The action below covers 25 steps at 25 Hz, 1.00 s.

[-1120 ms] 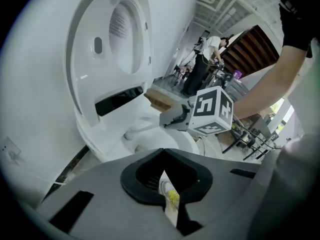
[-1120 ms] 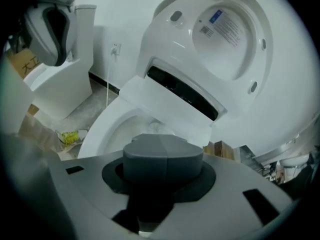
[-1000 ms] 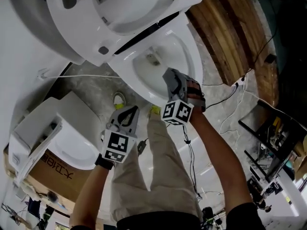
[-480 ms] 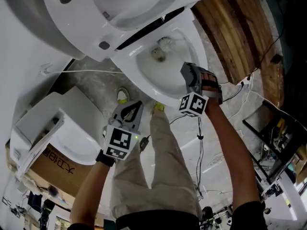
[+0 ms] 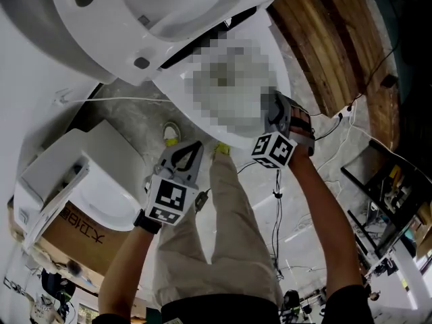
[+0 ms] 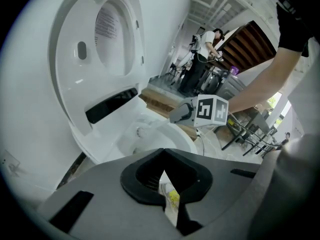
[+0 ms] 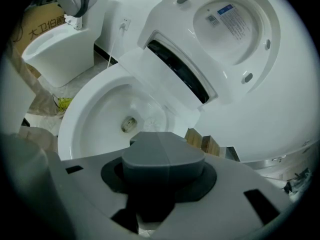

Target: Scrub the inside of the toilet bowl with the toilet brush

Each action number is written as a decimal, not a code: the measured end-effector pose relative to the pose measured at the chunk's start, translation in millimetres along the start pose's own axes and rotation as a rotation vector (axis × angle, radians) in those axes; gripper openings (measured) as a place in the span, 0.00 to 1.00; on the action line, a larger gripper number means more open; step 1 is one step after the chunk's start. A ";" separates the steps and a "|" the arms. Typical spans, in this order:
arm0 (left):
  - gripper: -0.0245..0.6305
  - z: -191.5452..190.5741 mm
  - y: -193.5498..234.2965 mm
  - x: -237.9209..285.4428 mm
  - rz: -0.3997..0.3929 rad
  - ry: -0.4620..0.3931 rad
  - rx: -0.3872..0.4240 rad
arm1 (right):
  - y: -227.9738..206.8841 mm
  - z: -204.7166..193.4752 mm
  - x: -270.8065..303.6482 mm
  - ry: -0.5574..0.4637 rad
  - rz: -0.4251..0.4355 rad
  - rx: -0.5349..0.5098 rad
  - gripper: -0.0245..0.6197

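Toilet brush: pale, near-translucent handle and a whitish bristle head. It is clamped in the right gripper, whose fingers are pressed together around the handle. The head sits low inside the toilet bowl, straight ahead of those fingers and just beside the drain opening. Bowl: glossy white ceramic, wet-looking near the drain, rim unobstructed on the fingers' side. Beyond the fingers, the seat and lid stand raised, with a printed label on the underside and a dark slot at the hinge. Left gripper: held off the bowl on the near side, fingers together at the tips with only a thin wedge of gap behind them and nothing in it. Through that wedge shows a shoe with yellow trim. Ahead of the left fingers is the marker cube of the right gripper, with the bowl past it. Other items: a second white toilet to the left of the right fingers, with a cardboard box behind it; dark wooden boards to their right; cables on the floor; and a person standing far off in the room.
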<state>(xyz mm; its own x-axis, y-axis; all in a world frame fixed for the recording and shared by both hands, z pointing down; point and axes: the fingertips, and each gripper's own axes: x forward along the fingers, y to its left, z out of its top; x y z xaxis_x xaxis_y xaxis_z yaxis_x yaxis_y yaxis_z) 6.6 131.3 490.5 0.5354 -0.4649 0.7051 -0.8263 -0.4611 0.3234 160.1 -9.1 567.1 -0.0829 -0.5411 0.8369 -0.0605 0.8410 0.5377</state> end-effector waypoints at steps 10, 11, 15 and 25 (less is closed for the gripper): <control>0.06 0.0 6.7 -3.6 0.016 -0.002 -0.011 | -1.9 -13.4 -9.4 0.067 0.064 -0.111 0.30; 0.06 -1.0 5.9 -3.6 0.014 -0.001 -0.013 | -0.2 -16.2 -10.5 0.075 0.075 -0.113 0.30; 0.06 -1.9 5.2 -5.1 0.013 -0.001 -0.017 | 8.2 -26.2 -15.7 0.094 0.108 -0.131 0.30; 0.06 5.3 13.5 -9.7 0.017 -0.008 -0.003 | 27.5 -43.0 -30.4 0.132 0.158 -0.122 0.29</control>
<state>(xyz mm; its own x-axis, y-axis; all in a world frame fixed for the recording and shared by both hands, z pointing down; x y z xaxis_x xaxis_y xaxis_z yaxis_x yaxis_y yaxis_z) -8.8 125.5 484.6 0.5230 -0.4781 0.7056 -0.8355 -0.4511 0.3136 203.7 30.8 560.9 0.0497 -0.4043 0.9133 0.0642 0.9138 0.4010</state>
